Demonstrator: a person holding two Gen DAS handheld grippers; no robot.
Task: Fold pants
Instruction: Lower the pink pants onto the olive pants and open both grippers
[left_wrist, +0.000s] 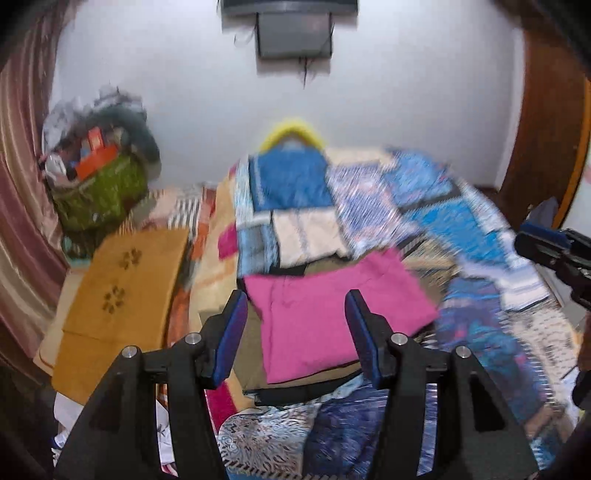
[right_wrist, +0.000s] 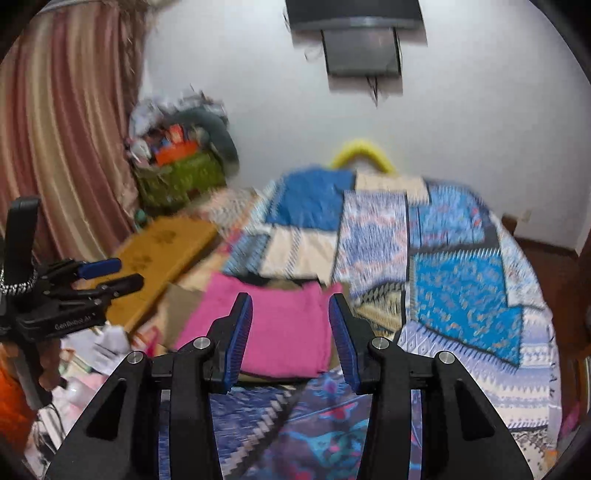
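Folded pink pants (left_wrist: 332, 317) lie flat on top of a pile of folded clothes on the bed; the right wrist view shows the same pants (right_wrist: 273, 328). My left gripper (left_wrist: 297, 299) hovers above them, open, with nothing between its blue pads. My right gripper (right_wrist: 290, 302) also hangs above the pants, open and empty. In the left wrist view the right gripper (left_wrist: 543, 247) shows at the right edge. The left gripper (right_wrist: 110, 273) shows at the left of the right wrist view. Both pictures are blurred.
A patchwork blue bedspread (right_wrist: 461, 280) covers the bed. A mustard-yellow folded cloth (left_wrist: 122, 288) lies to the left. A green basket (left_wrist: 99, 192) heaped with things stands by the curtain (left_wrist: 22, 184). A dark patterned garment (right_wrist: 314, 432) lies in front.
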